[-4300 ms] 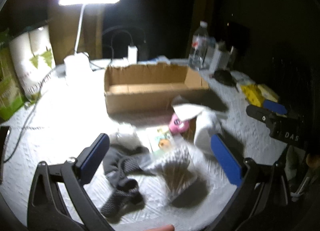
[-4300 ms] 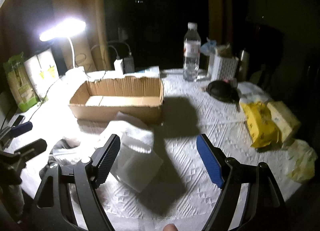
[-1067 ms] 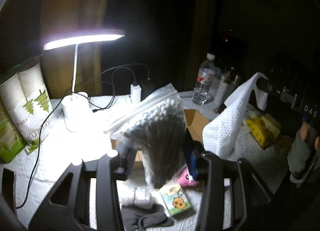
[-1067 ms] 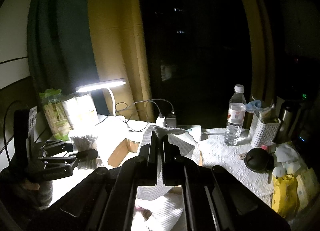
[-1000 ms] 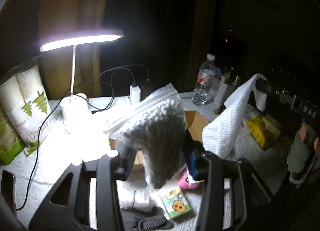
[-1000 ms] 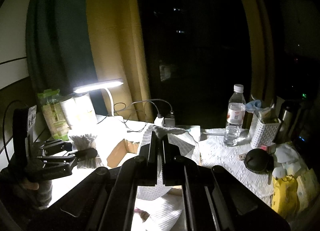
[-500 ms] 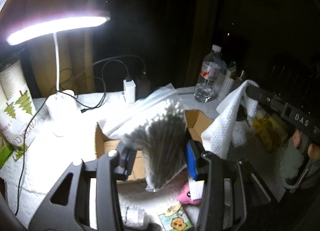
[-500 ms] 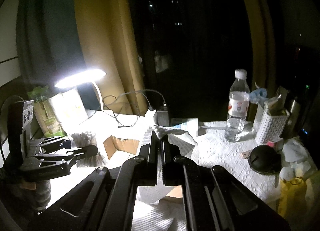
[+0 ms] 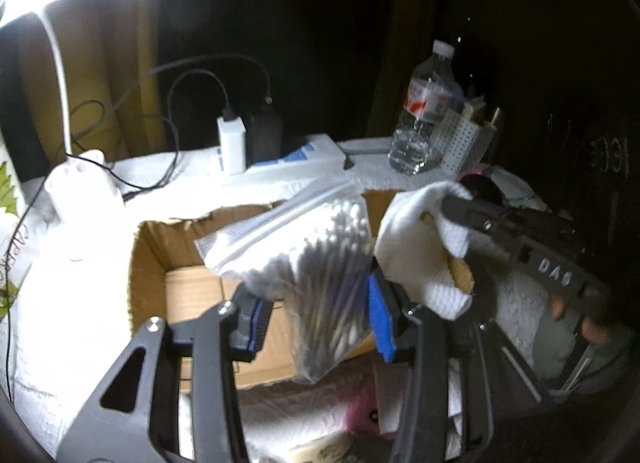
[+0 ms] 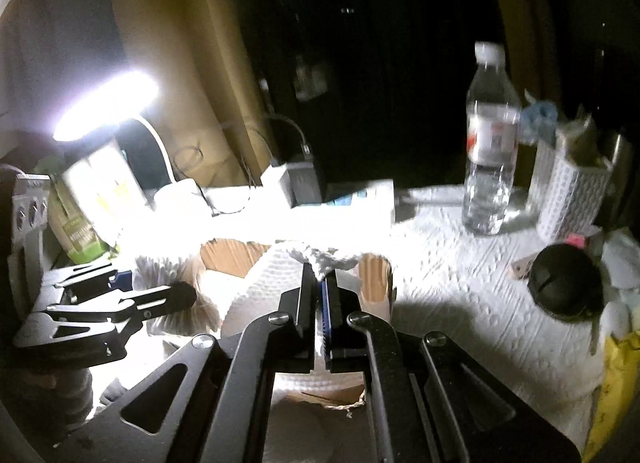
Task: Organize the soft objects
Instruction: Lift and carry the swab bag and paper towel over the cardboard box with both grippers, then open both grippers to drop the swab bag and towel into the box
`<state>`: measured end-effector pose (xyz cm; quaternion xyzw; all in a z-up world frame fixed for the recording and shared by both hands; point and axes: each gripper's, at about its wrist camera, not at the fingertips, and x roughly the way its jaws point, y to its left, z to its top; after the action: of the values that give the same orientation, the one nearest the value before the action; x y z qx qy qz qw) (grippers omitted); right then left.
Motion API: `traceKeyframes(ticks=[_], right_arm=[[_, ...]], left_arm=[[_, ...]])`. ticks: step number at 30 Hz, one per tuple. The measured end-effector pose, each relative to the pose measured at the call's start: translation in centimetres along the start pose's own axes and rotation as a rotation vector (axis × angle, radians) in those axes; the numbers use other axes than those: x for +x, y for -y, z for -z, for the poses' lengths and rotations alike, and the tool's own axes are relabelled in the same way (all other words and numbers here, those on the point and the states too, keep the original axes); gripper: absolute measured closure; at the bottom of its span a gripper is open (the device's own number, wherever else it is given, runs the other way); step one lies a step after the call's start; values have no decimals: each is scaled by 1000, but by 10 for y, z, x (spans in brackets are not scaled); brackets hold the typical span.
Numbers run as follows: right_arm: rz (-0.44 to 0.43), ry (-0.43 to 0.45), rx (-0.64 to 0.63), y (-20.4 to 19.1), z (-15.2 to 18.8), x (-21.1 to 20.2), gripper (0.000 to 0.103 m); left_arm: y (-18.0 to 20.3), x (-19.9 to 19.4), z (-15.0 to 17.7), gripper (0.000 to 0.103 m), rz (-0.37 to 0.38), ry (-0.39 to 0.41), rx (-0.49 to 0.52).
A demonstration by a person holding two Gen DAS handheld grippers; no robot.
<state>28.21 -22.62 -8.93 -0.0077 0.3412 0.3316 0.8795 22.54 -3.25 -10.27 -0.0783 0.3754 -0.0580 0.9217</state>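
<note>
My left gripper [image 9: 316, 311] is shut on a clear zip bag of cotton swabs [image 9: 316, 263] and holds it over the open cardboard box [image 9: 160, 259]. My right gripper [image 10: 318, 287] is shut on a white paper-towel roll [image 10: 264, 283], hanging over the box's right end [image 10: 374, 275]; the roll also shows in the left wrist view [image 9: 416, 247]. The left gripper and swab bag [image 10: 160, 267] appear at the left of the right wrist view. A pink soft item [image 9: 362, 411] lies on the table in front of the box.
A lit desk lamp [image 9: 80, 183] stands left of the box. A charger and power strip [image 9: 256, 143], a water bottle [image 10: 490, 151] and a white perforated holder [image 10: 568, 191] stand behind. A black round object [image 10: 564, 283] and yellow packet [image 10: 616, 383] lie right.
Both grippers have moved forward and down toward the box, carrying the swab bag and the paper-towel roll. Both now hang over the box opening.
</note>
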Motion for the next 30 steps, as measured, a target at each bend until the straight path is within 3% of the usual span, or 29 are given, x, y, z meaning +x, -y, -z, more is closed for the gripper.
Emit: traceKeyframes(ticks=[10, 16, 18, 21, 22, 24, 30], right_arm=[[10, -122, 27, 11, 25, 38, 100], [11, -134, 24, 11, 27, 42, 98], [4, -137, 26, 11, 26, 41, 94], [1, -127, 23, 9, 24, 37, 68], [-4, -125, 22, 8, 24, 35, 64], [11, -116, 17, 5, 22, 31, 62], [35, -90, 26, 3, 19, 12, 61]], left_arm=[[13, 45, 1, 59, 6, -97, 23], [12, 62, 4, 57, 0, -164, 16], [11, 62, 4, 52, 7, -170, 9], [13, 57, 2, 48, 15, -159, 10], [13, 55, 2, 39, 13, -154, 11], [13, 50, 1, 32, 13, -140, 6], [12, 27, 0, 32, -4, -98, 11]])
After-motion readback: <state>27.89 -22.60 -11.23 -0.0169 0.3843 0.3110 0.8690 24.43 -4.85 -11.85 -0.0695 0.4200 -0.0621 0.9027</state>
